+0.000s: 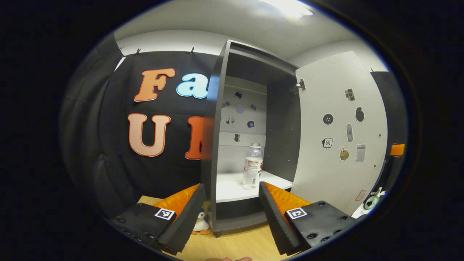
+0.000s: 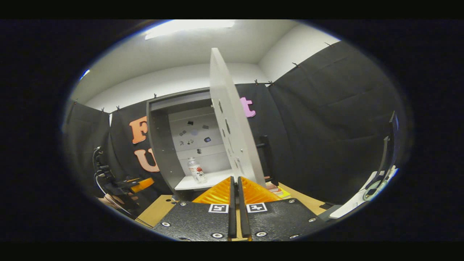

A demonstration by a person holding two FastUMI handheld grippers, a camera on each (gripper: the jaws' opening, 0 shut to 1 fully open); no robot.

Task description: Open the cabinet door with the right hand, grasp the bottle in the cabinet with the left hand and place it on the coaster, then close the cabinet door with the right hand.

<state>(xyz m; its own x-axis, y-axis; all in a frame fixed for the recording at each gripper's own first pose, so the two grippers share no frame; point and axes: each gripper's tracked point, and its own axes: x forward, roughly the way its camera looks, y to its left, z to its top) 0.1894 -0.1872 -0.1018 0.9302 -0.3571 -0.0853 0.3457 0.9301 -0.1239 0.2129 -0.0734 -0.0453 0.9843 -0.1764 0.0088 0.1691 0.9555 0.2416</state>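
Currently the door (image 1: 339, 134) stands swung wide, and the bottle (image 1: 252, 166) stands upright on the white shelf (image 1: 232, 188) inside the cabinet (image 1: 250, 72), straight ahead of the left gripper (image 1: 232, 203) and just beyond the gap between its fingers. It touches neither finger.

Bottle, as judged: clear plastic, seemingly near empty, so light and easily tipped. Its wall is thin and will likely flex under a hard squeeze; the smooth surface may slip. The labelled mid-body looks the soundest place to take hold, one finger on each side, below the narrowing neck. A high grip near the cap risks toppling it; a low grip risks scraping the shelf.

Left gripper: fingers spread wide with nothing between them, pointed level into the cabinet opening at about shelf height, with the bottle centred between the fingertips' line. A fingertip of the person's hand shows at the bottom edge of the left gripper view.

Right gripper (image 2: 235, 188): fingers drawn together with only a thin slit between them, holding nothing. It points towards the door's edge, which rises just ahead of the fingertips; whether they touch the door cannot be told. In the right gripper view the bottle appears to the left of the fingers, well apart.

The desk (image 1: 239, 246) lies below both grippers. A small penguin toy (image 1: 200, 222) sits by the cabinet's foot, beside the left finger.
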